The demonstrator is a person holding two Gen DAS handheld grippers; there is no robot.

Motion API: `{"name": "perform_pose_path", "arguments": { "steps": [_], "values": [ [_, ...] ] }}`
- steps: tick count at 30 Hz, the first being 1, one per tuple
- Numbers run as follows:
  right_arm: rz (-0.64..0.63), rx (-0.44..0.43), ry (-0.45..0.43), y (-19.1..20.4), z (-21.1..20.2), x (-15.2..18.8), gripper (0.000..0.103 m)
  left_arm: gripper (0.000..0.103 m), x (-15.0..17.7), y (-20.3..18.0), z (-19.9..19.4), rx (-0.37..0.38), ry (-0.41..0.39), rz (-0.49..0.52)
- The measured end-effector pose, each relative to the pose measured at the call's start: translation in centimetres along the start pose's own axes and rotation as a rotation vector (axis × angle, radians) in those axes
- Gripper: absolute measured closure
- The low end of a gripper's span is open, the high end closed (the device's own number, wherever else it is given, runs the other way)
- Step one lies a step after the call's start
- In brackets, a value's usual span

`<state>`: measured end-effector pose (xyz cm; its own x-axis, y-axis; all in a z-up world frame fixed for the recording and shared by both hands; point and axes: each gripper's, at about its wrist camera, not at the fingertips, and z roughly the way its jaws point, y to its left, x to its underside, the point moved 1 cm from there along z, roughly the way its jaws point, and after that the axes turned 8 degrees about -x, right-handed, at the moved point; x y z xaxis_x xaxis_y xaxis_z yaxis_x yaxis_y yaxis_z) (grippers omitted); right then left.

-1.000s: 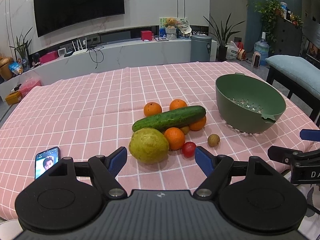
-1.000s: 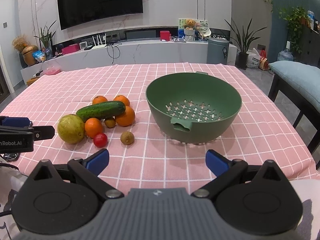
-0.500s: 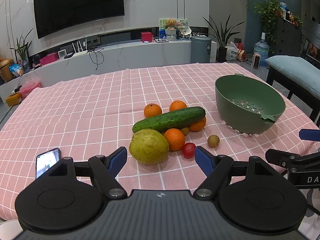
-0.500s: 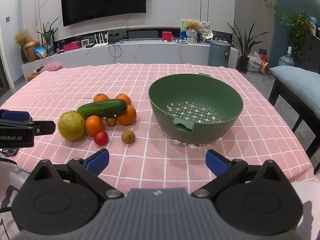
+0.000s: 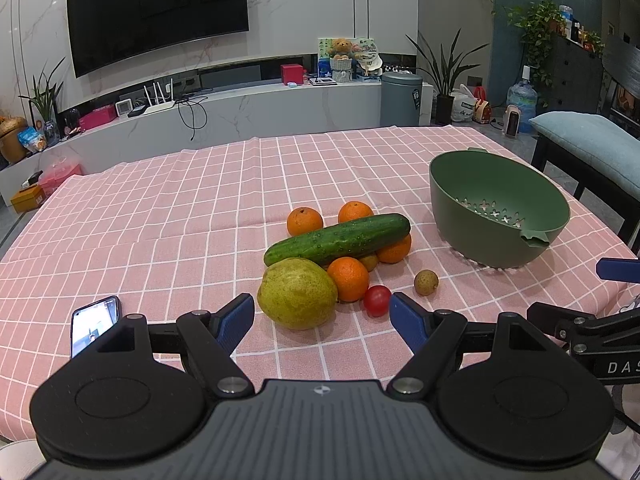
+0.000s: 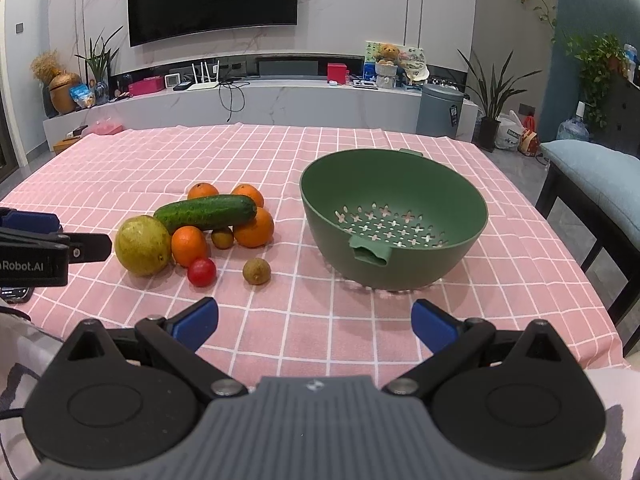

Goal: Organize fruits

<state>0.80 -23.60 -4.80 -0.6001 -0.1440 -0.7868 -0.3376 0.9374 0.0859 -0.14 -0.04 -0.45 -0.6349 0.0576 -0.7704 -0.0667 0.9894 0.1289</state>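
Fruit pile: a long dark-green bumpy cucumber (image 5: 338, 239) lies across a cluster of round oranges at the centre of the left wrist view, its right end raised on the fruit beneath it.
Oranges: two (image 5: 305, 221) sit behind the cucumber, one in front and one (image 5: 395, 248) under its right end.
Pear: a large yellow-green speckled pear (image 5: 297, 293) rests at the pile's near left, touching the front orange (image 5: 348, 279).
Small fruit: a red cherry tomato (image 5: 377, 300) sits just beside the front orange; a small brown round longan-like fruit (image 5: 426, 282) lies a little apart to its right.
Colander: a deep green plastic colander bowl with cross-shaped holes (image 6: 394, 218) stands right of centre in the right wrist view, apart from the pile, with no fruit in it.
Surface: a pink cloth with white grid lines (image 5: 180, 208) covers the table.
Left gripper (image 5: 322, 312): blue-tipped fingers spread wide, holding nothing, low in the frame, in front of the pear and tomato.
Right gripper (image 6: 314, 318): fingers likewise wide apart and unloaded, low in the frame, in front of the colander.
Phone: a lit smartphone (image 5: 95, 324) lies on the cloth at lower left of the left wrist view.
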Motion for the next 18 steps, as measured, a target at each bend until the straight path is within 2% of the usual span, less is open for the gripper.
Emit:
{"name": "perform_pose_path", "arguments": {
  "steps": [18],
  "values": [
    [-0.005, 0.003, 0.007, 0.05, 0.15, 0.03, 0.004, 0.013, 0.04, -0.04, -0.02, 0.0, 0.0, 0.0]
  ]
}}
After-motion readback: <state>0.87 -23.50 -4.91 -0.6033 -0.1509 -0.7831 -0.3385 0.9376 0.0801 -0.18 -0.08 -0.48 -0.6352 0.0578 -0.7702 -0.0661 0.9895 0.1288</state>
